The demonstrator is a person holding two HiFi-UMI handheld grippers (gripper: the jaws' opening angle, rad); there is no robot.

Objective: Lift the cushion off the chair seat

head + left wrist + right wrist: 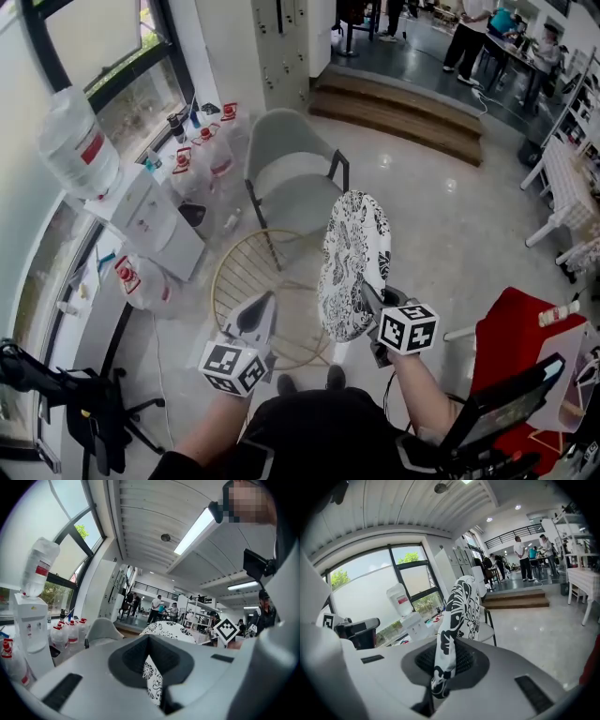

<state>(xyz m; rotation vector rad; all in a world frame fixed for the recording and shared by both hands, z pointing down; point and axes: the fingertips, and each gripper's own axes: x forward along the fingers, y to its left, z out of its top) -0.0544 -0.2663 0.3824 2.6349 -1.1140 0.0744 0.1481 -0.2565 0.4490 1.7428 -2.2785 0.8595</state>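
Right tongs (367,298): clamped shut on the cushion's lower edge.
Left tongs (262,305): jaws a narrow crack apart, holding nothing, beside the cushion without touching it.
Cushion (352,253): white with a black flower-and-swirl print, rounded and flat; stands on edge in the air, above the round gold wire chair (246,272).
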